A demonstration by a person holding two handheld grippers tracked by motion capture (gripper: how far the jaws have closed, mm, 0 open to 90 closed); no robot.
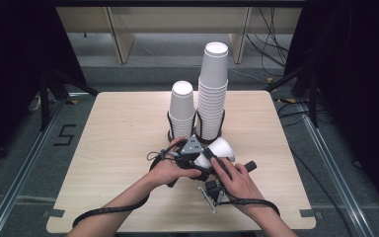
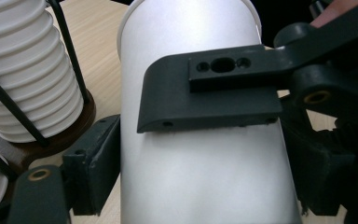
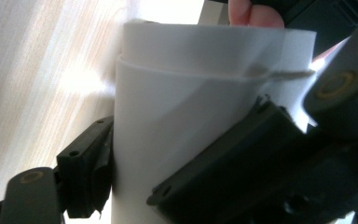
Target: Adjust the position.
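Note:
A white paper cup [image 1: 220,148] lies tilted above the table, its mouth toward the right, just in front of the two cup stacks. My left gripper [image 1: 197,155], topped by a grey plate, comes at the cup from the left, and my right gripper [image 1: 208,168] from the near side. In the left gripper view, my left gripper [image 2: 200,158] is shut on the cup [image 2: 191,186], with a jaw of the other gripper lying across the cup. In the right gripper view, my right gripper [image 3: 205,158] is shut on the cup [image 3: 168,135], and a second nested rim [image 3: 205,39] shows beyond it.
Two stacks of white cups stand in black wire holders at the table's middle: a short stack [image 1: 182,111] and a taller stack [image 1: 213,89]. The short one's ribbed side [image 2: 28,79] is close on the left. The wooden table [image 1: 118,128] has bare room left and right.

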